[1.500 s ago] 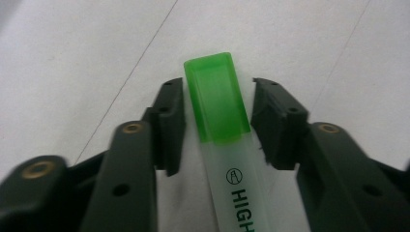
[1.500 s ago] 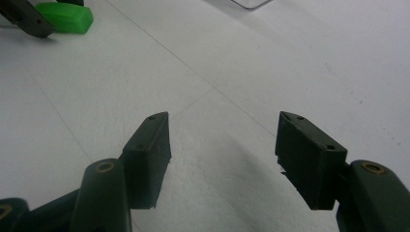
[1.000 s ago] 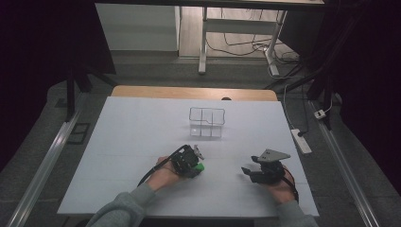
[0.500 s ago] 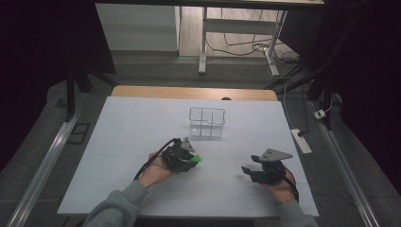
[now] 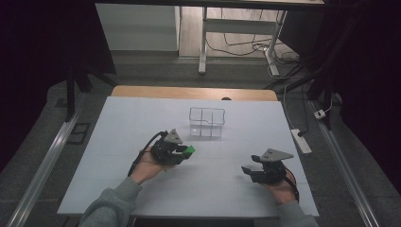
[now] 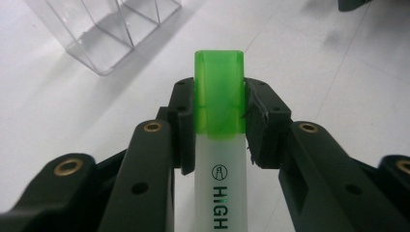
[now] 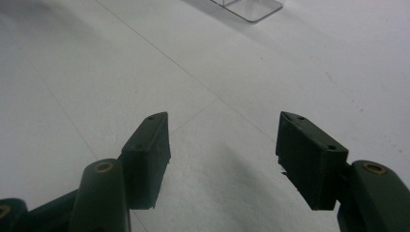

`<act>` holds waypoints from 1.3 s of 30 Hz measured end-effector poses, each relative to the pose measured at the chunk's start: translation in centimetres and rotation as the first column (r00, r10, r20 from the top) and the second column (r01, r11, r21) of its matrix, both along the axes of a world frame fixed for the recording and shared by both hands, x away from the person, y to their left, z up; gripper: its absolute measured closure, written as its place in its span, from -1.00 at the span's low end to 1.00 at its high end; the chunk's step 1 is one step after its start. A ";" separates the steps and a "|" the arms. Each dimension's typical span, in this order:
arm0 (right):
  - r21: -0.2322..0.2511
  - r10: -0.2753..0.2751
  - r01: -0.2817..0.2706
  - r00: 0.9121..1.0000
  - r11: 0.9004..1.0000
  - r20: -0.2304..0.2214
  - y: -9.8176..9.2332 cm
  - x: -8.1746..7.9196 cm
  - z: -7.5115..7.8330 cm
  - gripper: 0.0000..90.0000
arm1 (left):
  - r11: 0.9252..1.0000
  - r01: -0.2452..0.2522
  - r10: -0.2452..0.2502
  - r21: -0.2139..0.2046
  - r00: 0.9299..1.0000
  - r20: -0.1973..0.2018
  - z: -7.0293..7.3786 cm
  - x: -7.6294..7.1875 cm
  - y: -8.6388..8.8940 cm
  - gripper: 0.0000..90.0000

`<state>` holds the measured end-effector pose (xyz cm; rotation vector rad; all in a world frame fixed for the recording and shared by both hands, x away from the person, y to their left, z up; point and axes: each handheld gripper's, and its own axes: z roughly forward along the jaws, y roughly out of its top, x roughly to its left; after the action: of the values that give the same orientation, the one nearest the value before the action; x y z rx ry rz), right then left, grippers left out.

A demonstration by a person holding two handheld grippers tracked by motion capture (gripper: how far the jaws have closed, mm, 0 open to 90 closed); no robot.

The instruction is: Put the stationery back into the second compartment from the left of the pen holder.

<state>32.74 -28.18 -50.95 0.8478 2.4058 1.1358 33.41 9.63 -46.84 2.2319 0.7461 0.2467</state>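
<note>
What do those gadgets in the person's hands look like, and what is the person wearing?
Each hand carries a black two-jaw tool. The left gripper and right gripper each bear a grey three-cornered plate on top, and a dark cable trails from each. Close up, the jaws are matt black with brass-coloured pivot pins and flat rectangular pads. The sleeves are grey.

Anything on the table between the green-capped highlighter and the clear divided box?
Nothing visible. The left gripper holds the green-capped white highlighter, and only bare white table lies before the clear divided plastic box.
</note>
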 end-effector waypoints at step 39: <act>0.010 -0.020 0.020 1.000 1.000 0.001 -0.5 0.2 0.0 -0.23 | 0.973 -0.059 0.090 -0.223 0.987 0.131 3.8 2.8 1.6 0.48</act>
<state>32.91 -28.64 -50.91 0.8724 2.3877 1.1408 36.24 11.24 -43.08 1.9596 0.7446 0.3387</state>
